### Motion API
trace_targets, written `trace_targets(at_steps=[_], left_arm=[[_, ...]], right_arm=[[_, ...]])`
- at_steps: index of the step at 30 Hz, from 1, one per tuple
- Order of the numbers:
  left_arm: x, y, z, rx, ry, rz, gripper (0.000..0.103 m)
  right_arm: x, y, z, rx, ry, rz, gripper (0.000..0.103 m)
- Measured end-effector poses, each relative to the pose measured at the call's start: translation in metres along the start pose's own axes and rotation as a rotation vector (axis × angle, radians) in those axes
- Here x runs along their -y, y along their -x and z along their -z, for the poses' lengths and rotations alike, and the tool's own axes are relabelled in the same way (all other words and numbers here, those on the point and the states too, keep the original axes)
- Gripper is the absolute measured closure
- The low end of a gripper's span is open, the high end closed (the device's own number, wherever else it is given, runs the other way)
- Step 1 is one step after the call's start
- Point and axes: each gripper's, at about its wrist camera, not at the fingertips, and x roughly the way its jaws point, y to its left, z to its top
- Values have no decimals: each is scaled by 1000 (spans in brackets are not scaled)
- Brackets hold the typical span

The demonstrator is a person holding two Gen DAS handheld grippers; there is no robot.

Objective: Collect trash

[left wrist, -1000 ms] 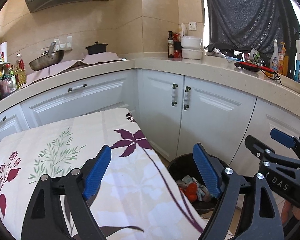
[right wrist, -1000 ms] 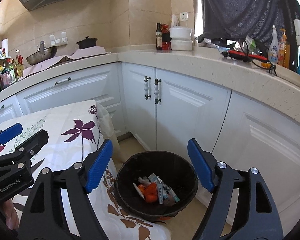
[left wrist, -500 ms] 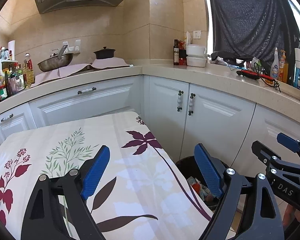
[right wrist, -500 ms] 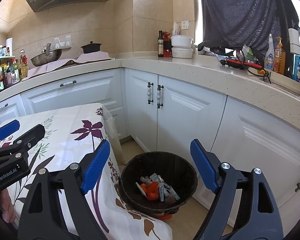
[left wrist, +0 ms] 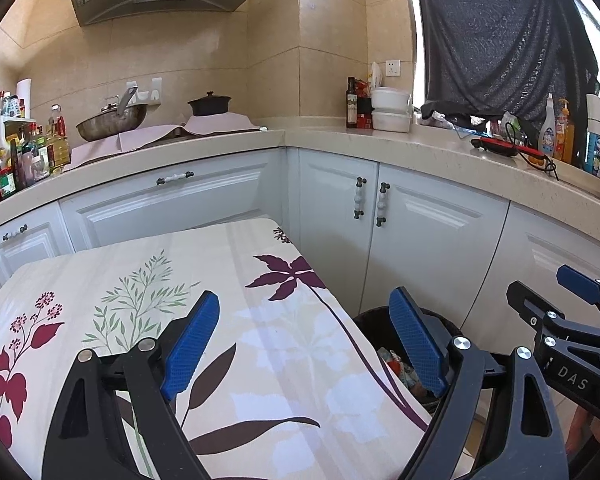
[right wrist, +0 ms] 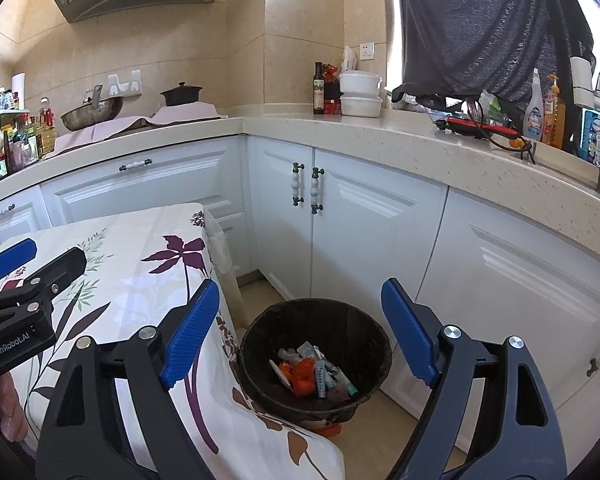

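Note:
A dark round trash bin [right wrist: 315,354] stands on the floor between the table and the cabinets. It holds several pieces of trash [right wrist: 312,372], orange and white wrappers among them. My right gripper [right wrist: 300,334] is open and empty above the bin. My left gripper [left wrist: 304,346] is open and empty above the table with the floral cloth [left wrist: 140,304]. The bin [left wrist: 384,320] shows partly behind the left gripper's right finger. Each gripper shows in the other's view, the right one [left wrist: 572,308] and the left one [right wrist: 28,276].
White cabinets [right wrist: 364,224] and a stone counter [right wrist: 420,140] wrap around the corner behind the bin. On the counter are a wok [right wrist: 92,114], a dark pot [right wrist: 181,94], bottles [right wrist: 319,88], white containers [right wrist: 360,94] and cleaning bottles [right wrist: 544,108]. The tablecloth hangs down beside the bin.
Both grippers have risen and tilted up a little, so the bin sits lower in both views. Both stay open and empty.

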Motion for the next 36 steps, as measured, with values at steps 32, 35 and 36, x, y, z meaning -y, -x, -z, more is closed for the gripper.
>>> trace_targets(at_steps=[32, 35, 36], left_arm=[[-5, -8, 3, -22, 9, -6, 18], [-5, -9, 5, -26, 10, -7, 18], [-4, -9, 5, -28, 10, -8, 18]], right_arm=[[-2, -8, 3, -14, 4, 2, 21], [-1, -9, 4, -15, 5, 2, 21], [-1, -9, 4, -15, 5, 2, 21]])
